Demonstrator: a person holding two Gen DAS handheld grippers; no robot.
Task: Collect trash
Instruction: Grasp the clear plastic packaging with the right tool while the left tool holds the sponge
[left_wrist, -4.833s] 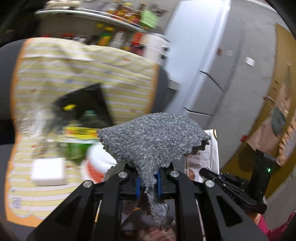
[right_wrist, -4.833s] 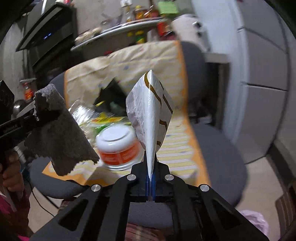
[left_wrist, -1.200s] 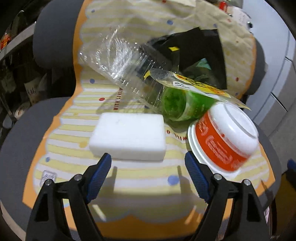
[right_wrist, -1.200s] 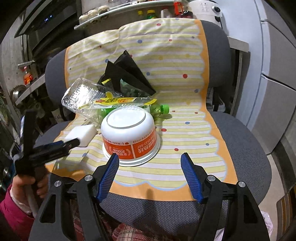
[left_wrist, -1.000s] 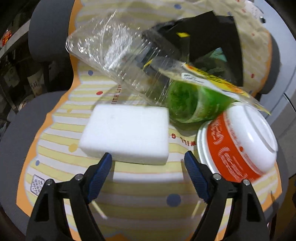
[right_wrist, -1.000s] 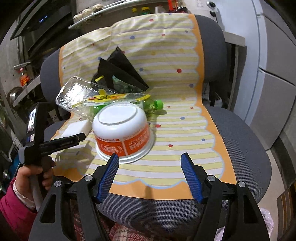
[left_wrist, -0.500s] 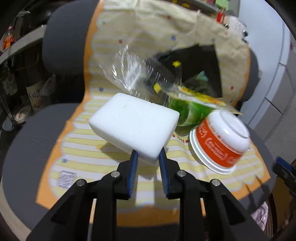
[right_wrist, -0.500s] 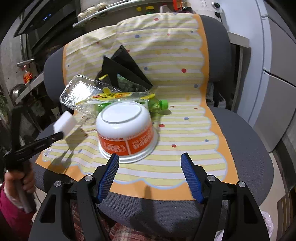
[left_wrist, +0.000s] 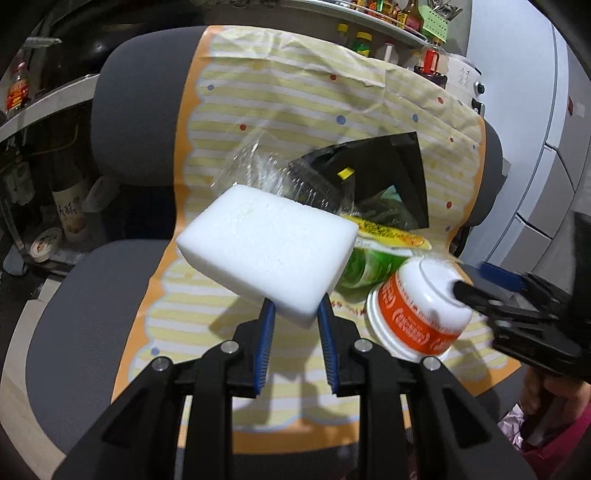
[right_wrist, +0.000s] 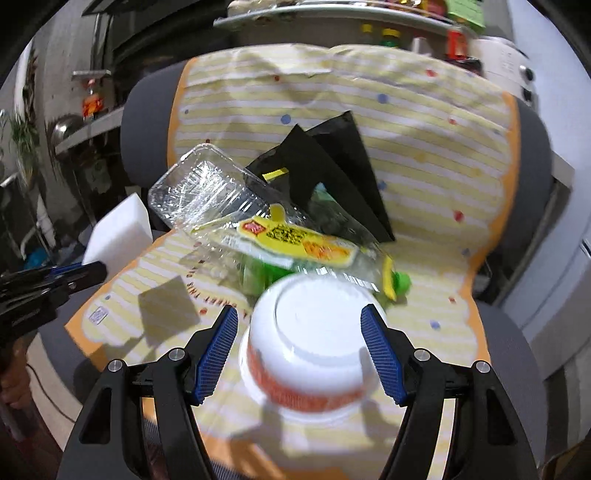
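Note:
A white foam block (left_wrist: 266, 254) hangs above the chair seat, with my left gripper (left_wrist: 295, 308) shut on its near edge. The block (right_wrist: 118, 229) and left gripper (right_wrist: 88, 271) also show at the left of the right wrist view. An upturned orange and white bowl (right_wrist: 306, 332) stands on the striped cloth (right_wrist: 424, 184). My right gripper (right_wrist: 300, 317) is open, a pad on each side of the bowl. Behind it lie a clear plastic tray (right_wrist: 199, 188), a yellow-labelled wrapper (right_wrist: 295, 240), a green bottle (left_wrist: 369, 266) and a black bag (right_wrist: 325, 166).
The trash sits on a grey office chair (left_wrist: 133, 122) draped with the yellow cloth. A shelf of bottles (left_wrist: 388, 22) runs behind it, and white cabinets (left_wrist: 535, 147) stand at the right. A bottle (left_wrist: 70, 214) stands on the floor at the left.
My left gripper closed on the foam block and lifted it off the seat. The right gripper moved forward until its fingers came around the bowl.

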